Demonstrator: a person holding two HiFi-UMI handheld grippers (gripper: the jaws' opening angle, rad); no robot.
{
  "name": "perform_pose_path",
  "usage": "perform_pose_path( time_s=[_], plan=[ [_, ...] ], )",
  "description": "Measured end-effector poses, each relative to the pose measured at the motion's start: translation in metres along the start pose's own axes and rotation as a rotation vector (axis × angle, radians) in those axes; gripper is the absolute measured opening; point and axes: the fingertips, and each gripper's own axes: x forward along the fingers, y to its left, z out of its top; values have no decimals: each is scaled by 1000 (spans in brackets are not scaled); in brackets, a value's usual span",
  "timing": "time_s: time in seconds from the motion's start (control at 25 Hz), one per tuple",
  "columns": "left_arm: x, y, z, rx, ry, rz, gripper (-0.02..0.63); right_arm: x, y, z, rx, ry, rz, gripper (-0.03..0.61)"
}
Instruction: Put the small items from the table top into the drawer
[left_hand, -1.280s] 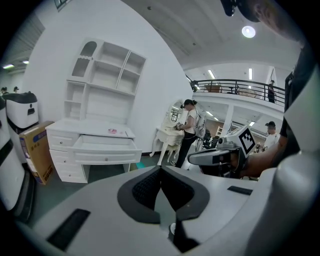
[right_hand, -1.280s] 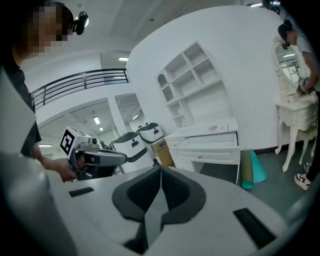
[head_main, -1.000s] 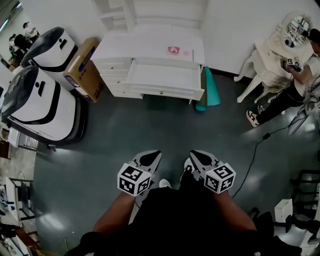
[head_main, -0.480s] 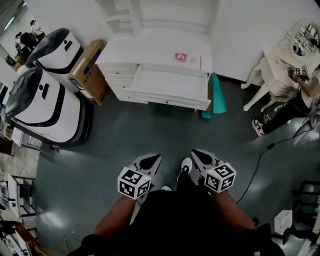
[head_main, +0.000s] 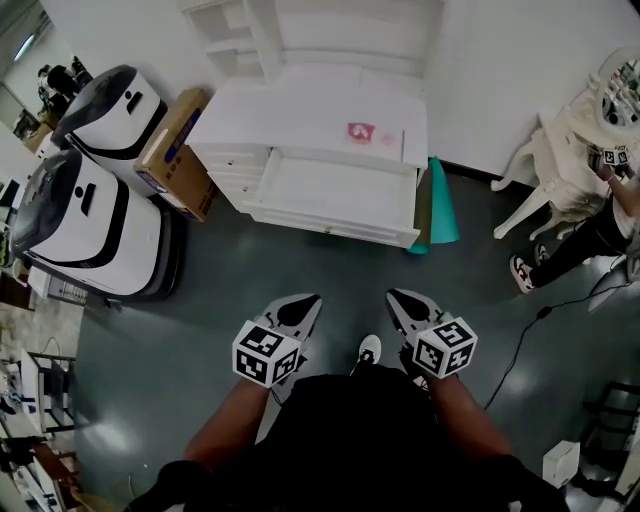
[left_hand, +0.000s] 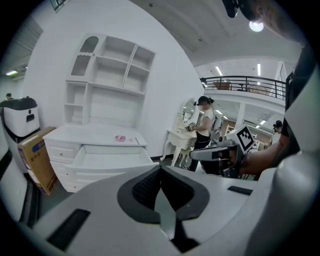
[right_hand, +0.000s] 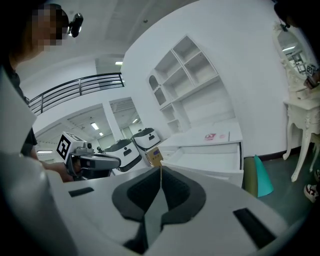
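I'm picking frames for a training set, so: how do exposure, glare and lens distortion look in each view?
Head view: strong fisheye curvature; the white desk is nearly overexposed, yet its small pink packet reads clearly. Left gripper view: a ceiling lamp flares at top right, and the corners are black. Right gripper view: evenly lit, white shelves bowed, a mosaic patch at top left.

I see drawer open below desk top, pink item on top; my left gripper, right gripper low, well apart from drawer.
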Motion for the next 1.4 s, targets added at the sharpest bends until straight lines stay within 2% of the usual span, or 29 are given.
perform_pose_path(
  time_s=[0.32,0.8,1.12,1.4],
  plan=[
    [61,15,41,-7,-6,33,9,20,-56,37,-13,15,48,28],
    [102,29,54,-34,30,42,9,44,-94,44,21,50,71,28],
    [133,53,64,-37,52,3,9,72,-119,49,51,52,40,28],
    [163,95,83,-33,61,-43,9,107,-141,68,59,45,-19,28]
  ],
)
